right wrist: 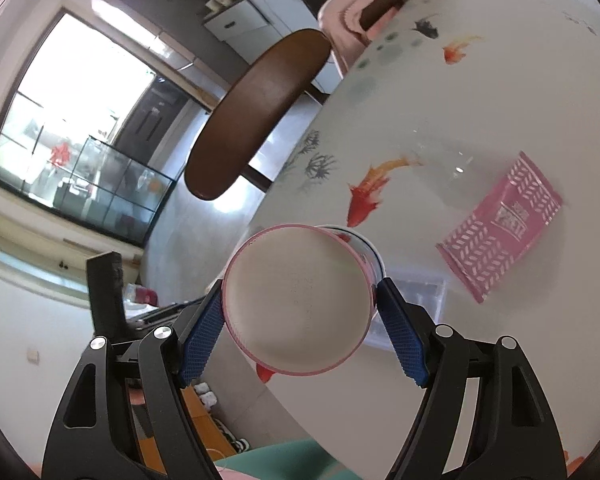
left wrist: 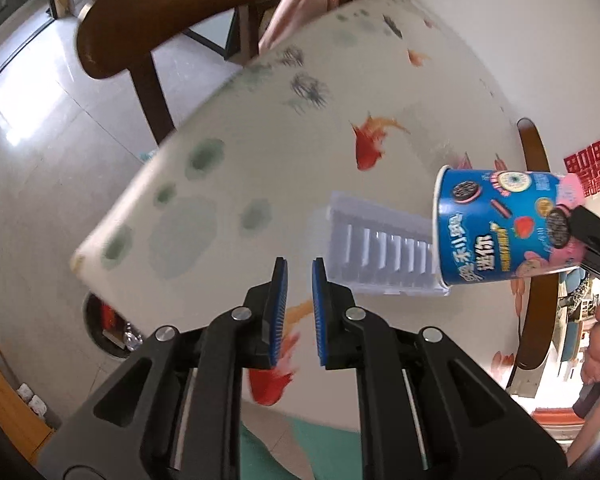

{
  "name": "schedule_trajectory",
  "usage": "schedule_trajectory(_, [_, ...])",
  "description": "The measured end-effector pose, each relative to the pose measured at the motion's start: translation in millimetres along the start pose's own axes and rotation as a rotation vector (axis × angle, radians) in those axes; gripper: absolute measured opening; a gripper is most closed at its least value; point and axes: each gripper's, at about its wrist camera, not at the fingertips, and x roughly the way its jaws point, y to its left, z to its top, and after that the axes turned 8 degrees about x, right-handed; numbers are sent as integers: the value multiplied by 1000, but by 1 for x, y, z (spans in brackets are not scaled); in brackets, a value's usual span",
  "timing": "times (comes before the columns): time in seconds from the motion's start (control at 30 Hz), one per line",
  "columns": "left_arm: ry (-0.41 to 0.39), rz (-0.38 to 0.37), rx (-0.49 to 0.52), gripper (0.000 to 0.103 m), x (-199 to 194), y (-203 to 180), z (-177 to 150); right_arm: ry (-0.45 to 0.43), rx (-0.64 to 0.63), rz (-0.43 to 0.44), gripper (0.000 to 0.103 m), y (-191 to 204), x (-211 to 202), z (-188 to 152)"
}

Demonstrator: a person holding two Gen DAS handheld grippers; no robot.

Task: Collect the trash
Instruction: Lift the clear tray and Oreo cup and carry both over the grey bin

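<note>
A blue snack cup [right wrist: 296, 304] printed with cookies hangs tilted over the table, its pale base turned to the right wrist camera. My right gripper [right wrist: 302, 284] is shut on it, one blue pad on each side. In the left wrist view the same cup [left wrist: 500, 232] is at the right, its mouth toward a clear ribbed plastic tray [left wrist: 380, 252]; whether the tray reaches into the cup I cannot tell. My left gripper [left wrist: 299, 264] hovers over the table just left of the tray, its jaws almost together with nothing between them. A pink patterned box [right wrist: 500, 232] lies on the table farther right.
The round table [left wrist: 260, 128] has a white cloth printed with goldfish. Dark wooden chairs [left wrist: 140, 32] stand at its far edge, one draped with pink cloth [right wrist: 360, 4]. A round bin [left wrist: 108, 320] sits on the floor below the near table edge.
</note>
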Motion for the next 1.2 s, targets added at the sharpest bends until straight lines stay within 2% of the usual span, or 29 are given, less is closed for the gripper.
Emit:
schedule_trajectory(0.17, [58,6,54,12,35,-22,9,-32,60,-20,75,-31,-21,-8])
schedule_trajectory(0.23, [79,24,78,26,49,-28,13,-42,94,-22,75,-44,-28,-11])
schedule_trajectory(0.27, [92,33,84,28,55,-30,15,-48,115,-27,75,-53,-31,-14])
schedule_trajectory(0.4, [144,76,102,28,79,-31,20,-65,168,-43,75,-76,-42,-21])
schedule_trajectory(0.47, [163,81,106,27,86,-31,20,-71,188,-46,75,-85,-46,-23])
schedule_trajectory(0.5, [159,83,108,23,86,-31,20,-74,195,-49,75,-89,-47,-24])
schedule_trajectory(0.53, [172,72,116,10,88,-33,21,-75,203,-49,75,-92,-47,-24])
schedule_trajectory(0.57, [191,74,127,6,91,-36,21,-75,210,-49,75,-95,-46,-24])
schedule_trajectory(0.6, [186,90,145,3,91,-38,21,-74,216,-48,75,-97,-46,-24])
schedule_trajectory(0.67, [180,88,156,2,92,-41,20,-74,218,-46,75,-98,-45,-21])
schedule_trajectory(0.87, [135,56,91,1,79,-30,11,-61,177,-38,75,-88,-40,-12])
schedule_trajectory(0.97, [83,48,67,1,56,-22,10,-50,148,-30,75,-78,-36,-6])
schedule_trajectory(1.2, [-44,99,4,1,-15,15,5,4,45,5,75,-33,-8,5])
